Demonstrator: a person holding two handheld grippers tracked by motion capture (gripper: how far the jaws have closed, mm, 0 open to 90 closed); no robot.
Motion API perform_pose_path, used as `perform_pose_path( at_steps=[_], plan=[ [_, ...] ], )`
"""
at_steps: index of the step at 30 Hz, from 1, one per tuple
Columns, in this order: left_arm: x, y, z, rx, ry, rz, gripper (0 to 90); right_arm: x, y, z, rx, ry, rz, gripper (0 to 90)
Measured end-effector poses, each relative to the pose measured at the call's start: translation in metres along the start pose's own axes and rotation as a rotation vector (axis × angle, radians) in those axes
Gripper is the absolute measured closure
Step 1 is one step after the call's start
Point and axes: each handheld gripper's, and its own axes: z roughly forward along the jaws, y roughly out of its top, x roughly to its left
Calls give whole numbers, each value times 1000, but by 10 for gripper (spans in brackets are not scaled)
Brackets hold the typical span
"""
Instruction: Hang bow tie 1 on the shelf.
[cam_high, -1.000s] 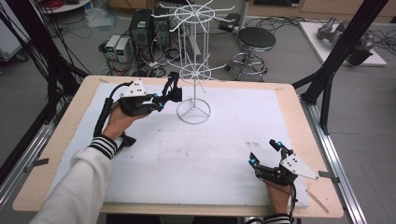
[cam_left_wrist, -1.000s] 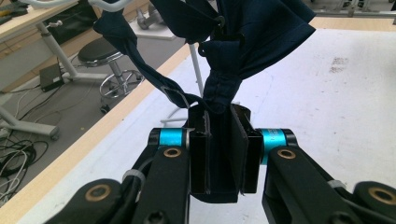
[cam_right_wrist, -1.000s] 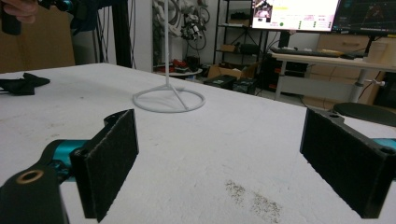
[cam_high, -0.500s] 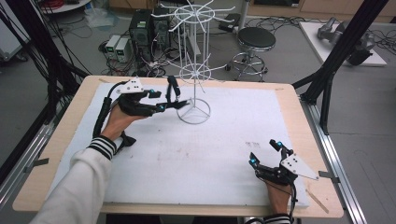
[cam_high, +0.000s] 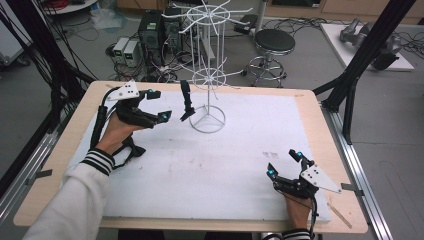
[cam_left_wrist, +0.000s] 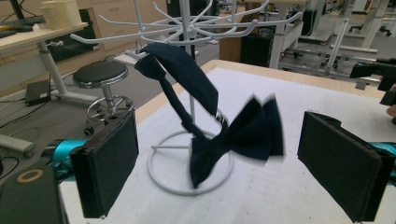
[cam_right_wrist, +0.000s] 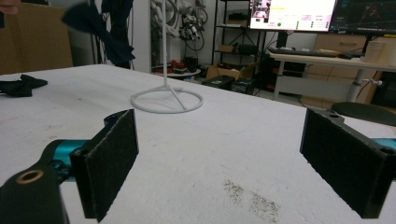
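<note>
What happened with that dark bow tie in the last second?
The left gripper let go of the dark navy bow tie and drew back leftward, fingers open; the tie now hangs from the white wire rack, swinging. The right gripper stayed resting open at the table's near right.

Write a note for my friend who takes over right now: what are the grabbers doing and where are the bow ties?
Left gripper: open, holding nothing, beside the white wire stand, its fingers spread either side of the bow tie.
Right gripper: open, holding nothing, low over the white table cover at the near right.
Dark bow tie: hanging by its strap from a lower hook of the stand, blurred, likely swinging.
Second dark bow tie: lying on the cover by the left wrist.
Done: one bow tie hung.
Left: probably pick up the second one and hang it too.
</note>
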Motion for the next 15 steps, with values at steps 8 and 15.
perform_pose_path(
  at_steps=[8,15],
  plan=[
    [-2,-8,-26,-44,15,-9,129,0,0,0,0,4,-2,109],
    [-5,-19,-50,-65,40,-11,129,0,0,0,-1,5,7,109]
  ],
)
